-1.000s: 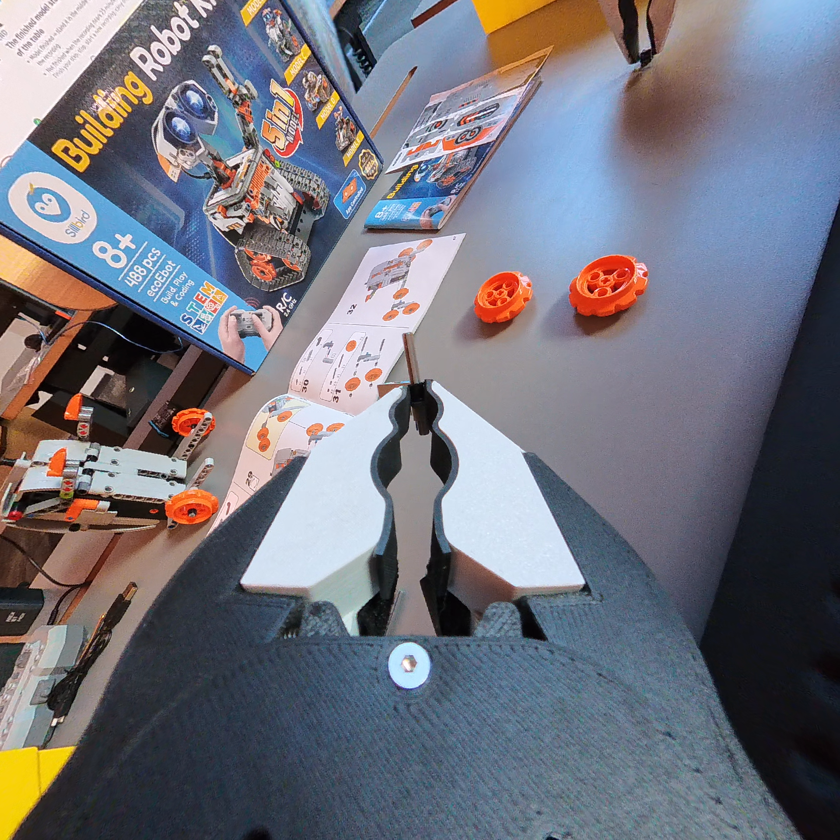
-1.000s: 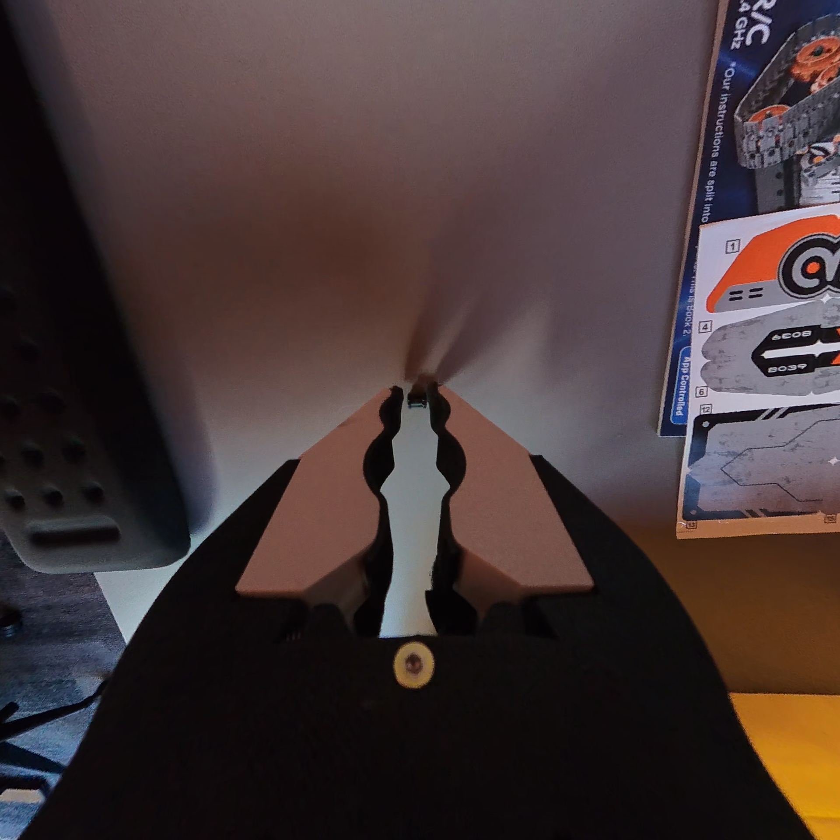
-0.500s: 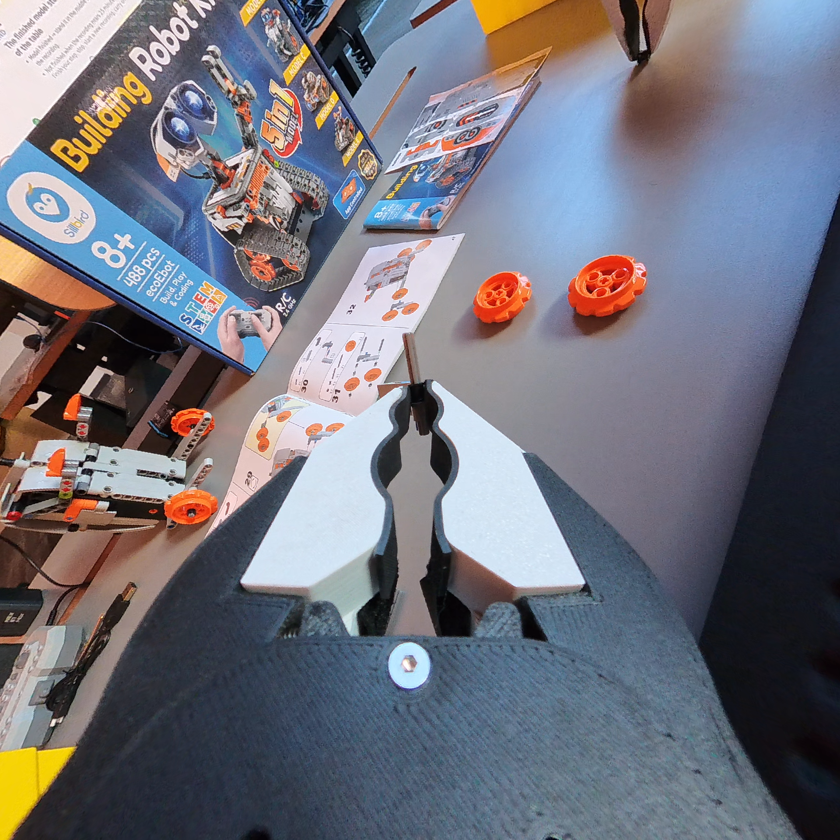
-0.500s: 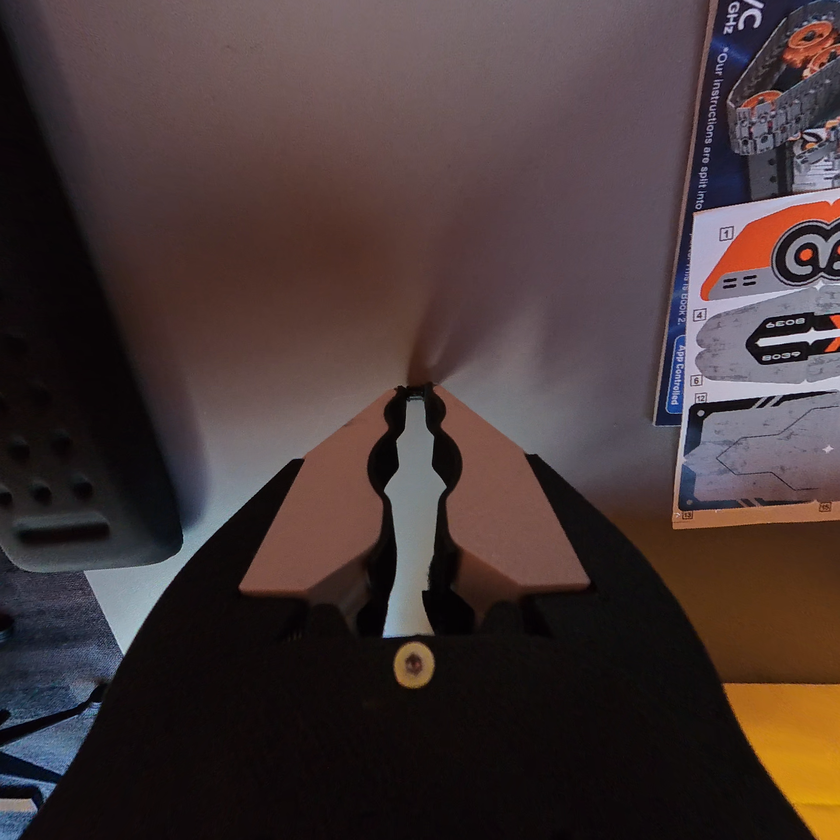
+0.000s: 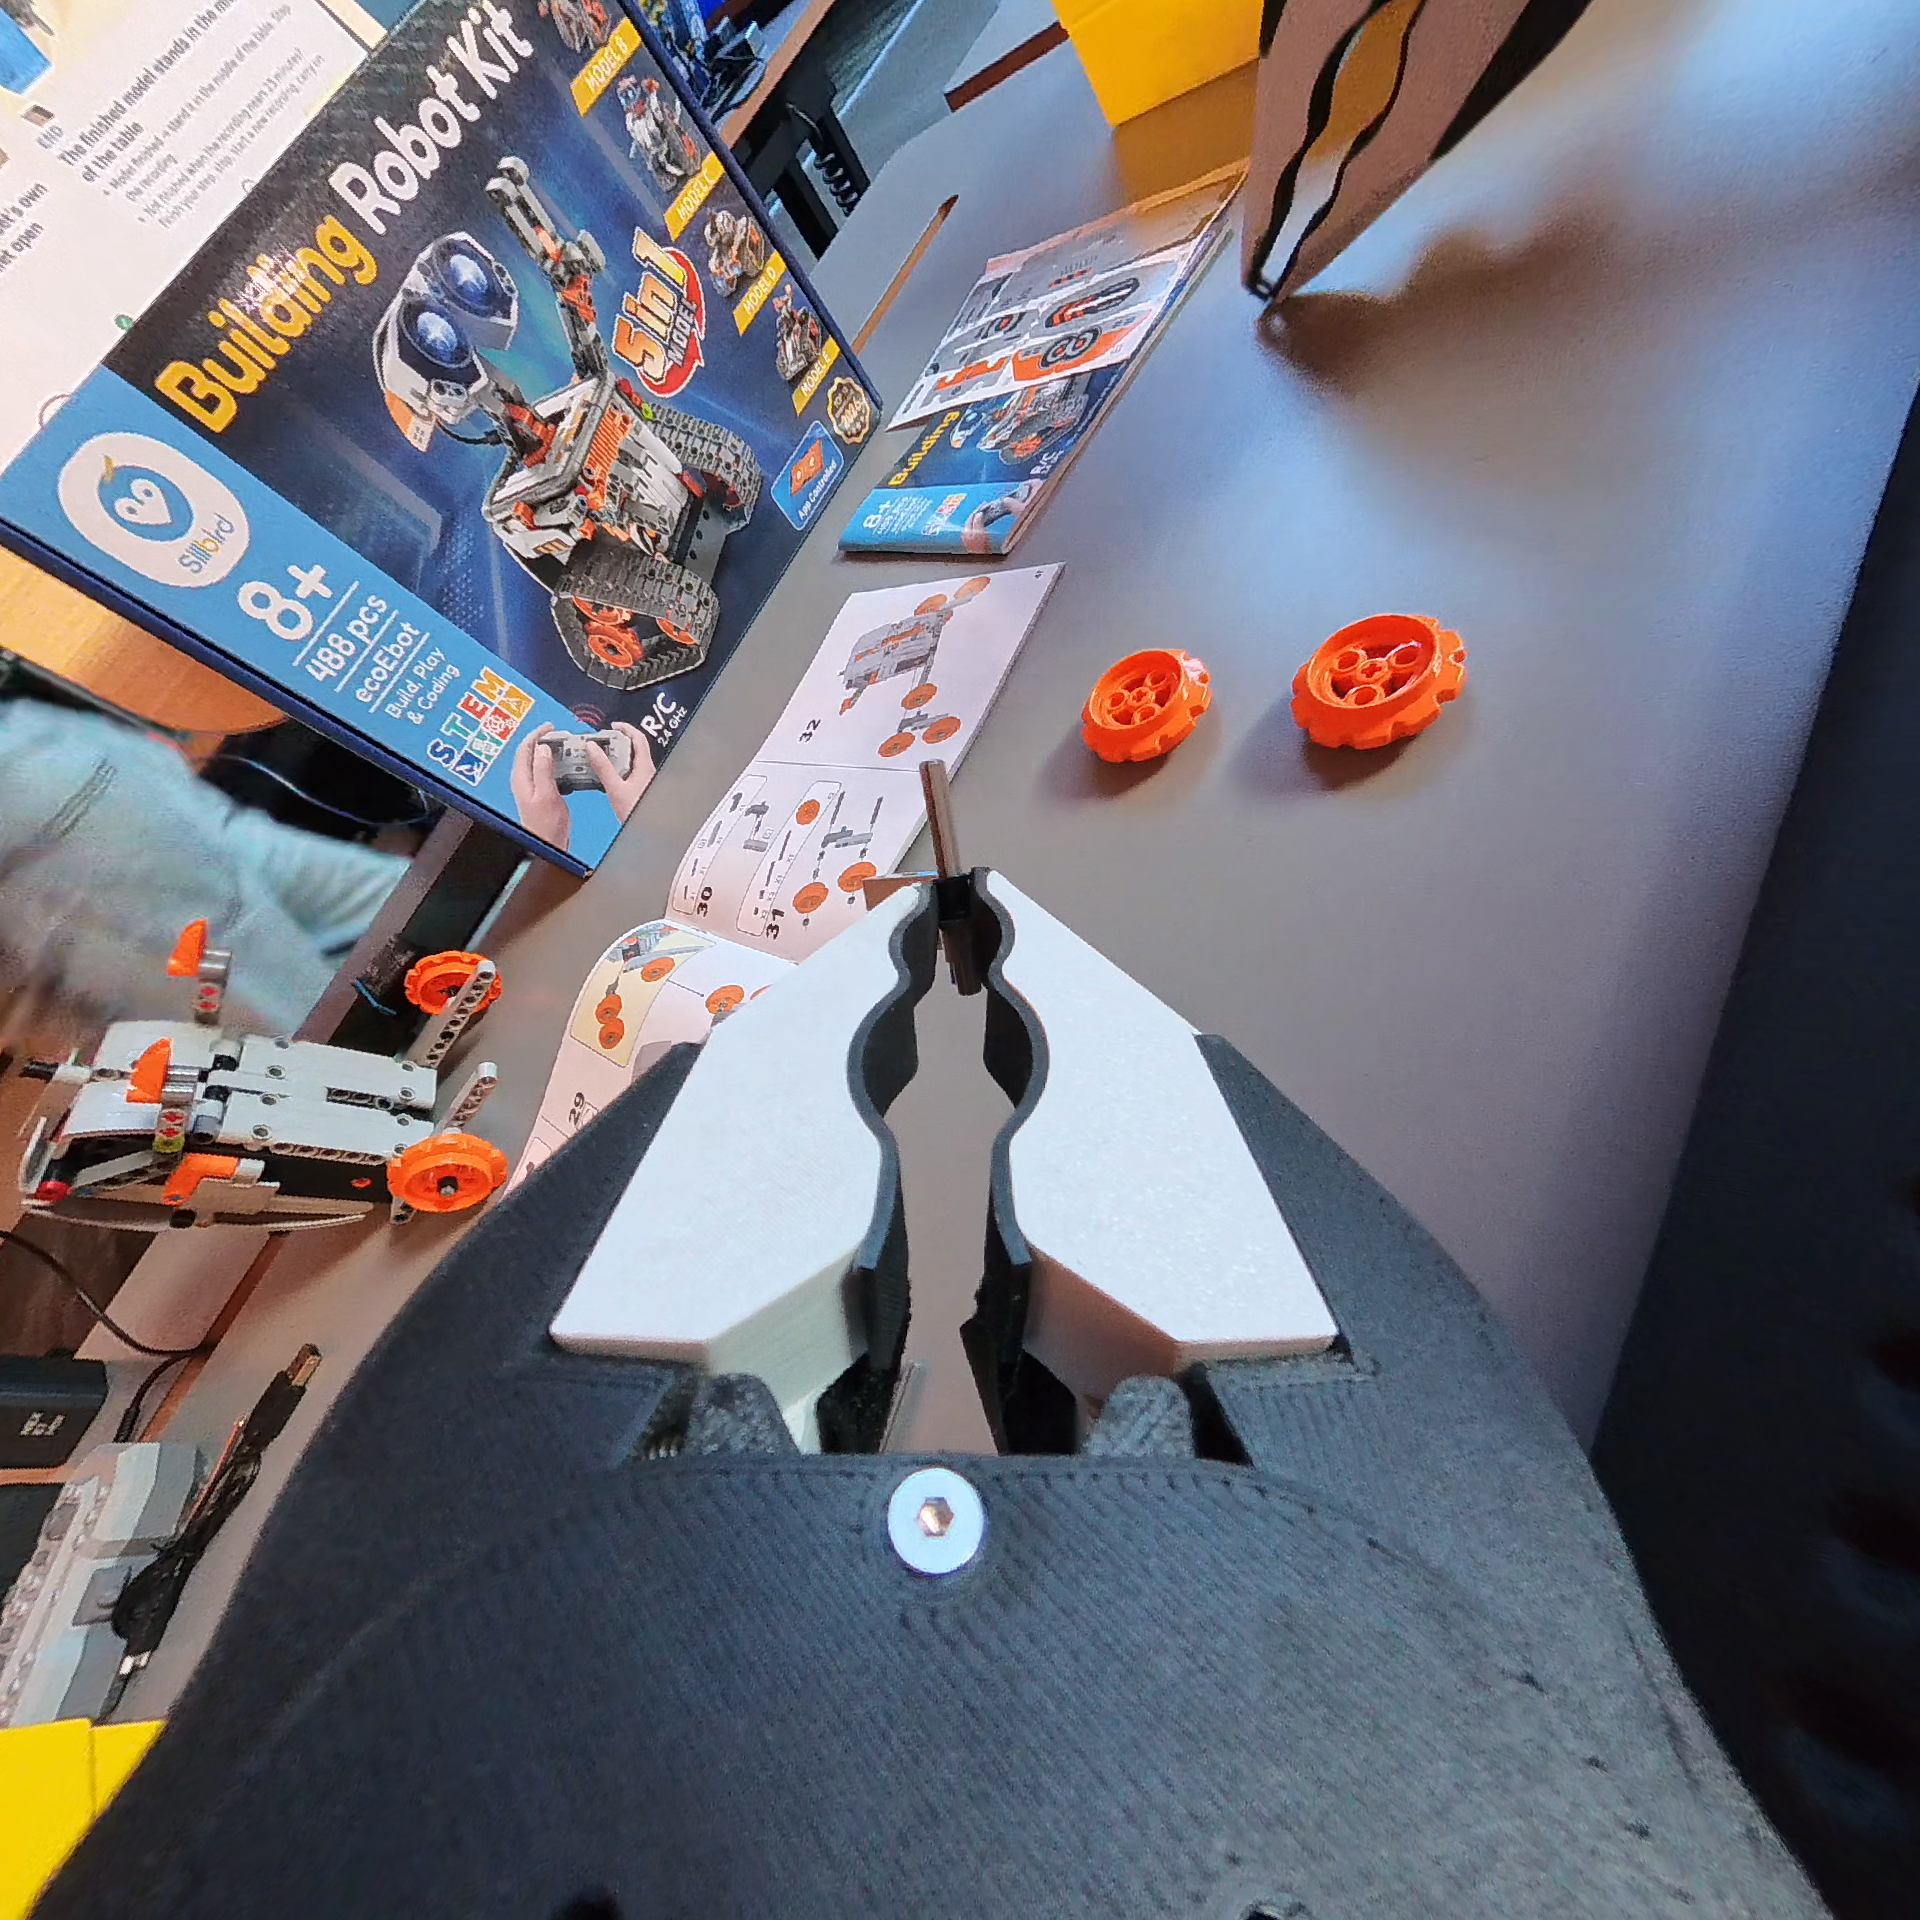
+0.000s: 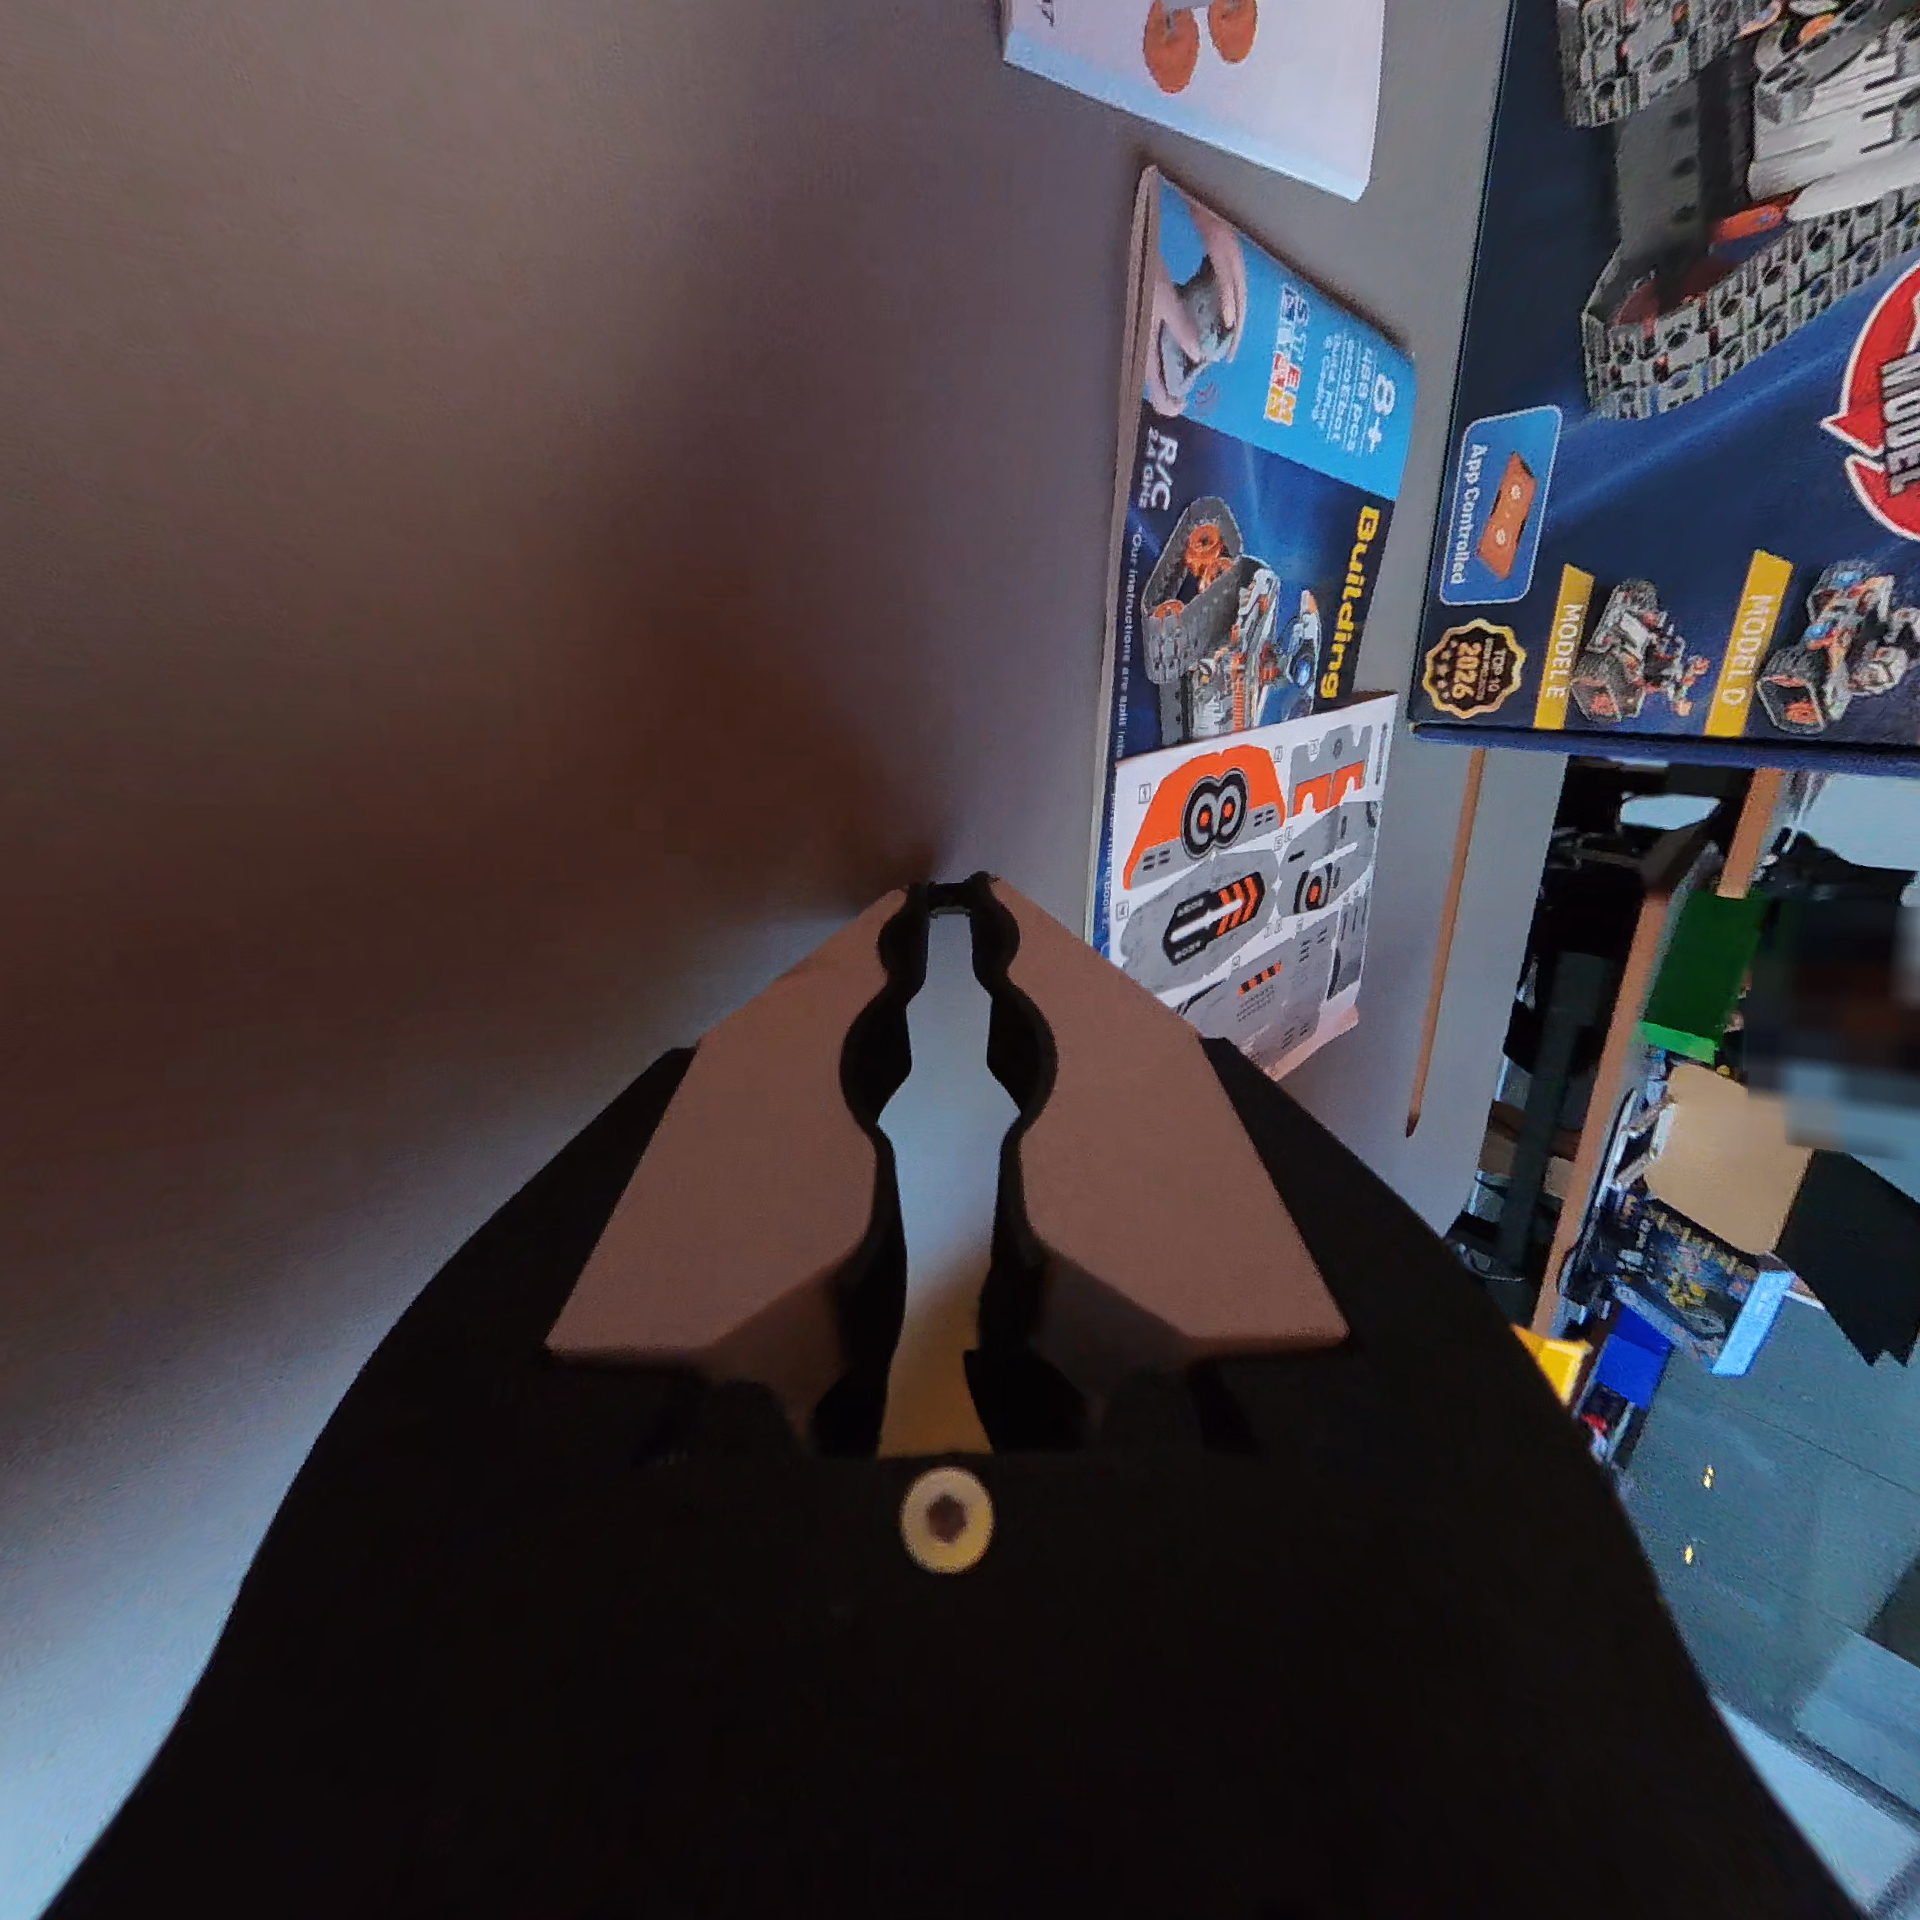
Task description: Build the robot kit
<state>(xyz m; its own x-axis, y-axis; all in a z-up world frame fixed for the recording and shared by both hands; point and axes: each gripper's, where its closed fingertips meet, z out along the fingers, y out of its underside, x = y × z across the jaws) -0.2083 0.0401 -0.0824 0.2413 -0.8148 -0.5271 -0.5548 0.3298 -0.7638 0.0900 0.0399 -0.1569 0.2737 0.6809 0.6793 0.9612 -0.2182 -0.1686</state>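
My left gripper [image 5: 952, 896] is shut on a thin dark axle rod [image 5: 938, 821] that sticks out past its tips, held above the grey table [image 5: 1455, 1039]. Two orange wheels [image 5: 1145, 704] [image 5: 1377, 680] lie on the table just beyond it to the right. My right gripper [image 6: 948, 900] is shut on a tiny black piece [image 6: 947, 908] at its very tips, close over the table [image 6: 468, 520] beside a booklet [image 6: 1247, 582]. The right gripper also shows at the top right of the left wrist view [image 5: 1265, 283], tips down near the table.
A blue kit box [image 5: 416, 416] stands at the left, with a booklet [image 5: 1039, 384] and open instruction pages [image 5: 883, 727] beside it. A partly built grey and orange model [image 5: 239, 1122] sits at the left edge. A yellow box [image 5: 1153, 52] is at the far end. A person's sleeve [image 5: 156, 852] shows behind the model. About 30 cm separates my left fingertips from my right.
My right gripper has swung towards the booklet and box, still shut, and shows larger and nearer in the left wrist view. My left gripper has barely moved with the axle.
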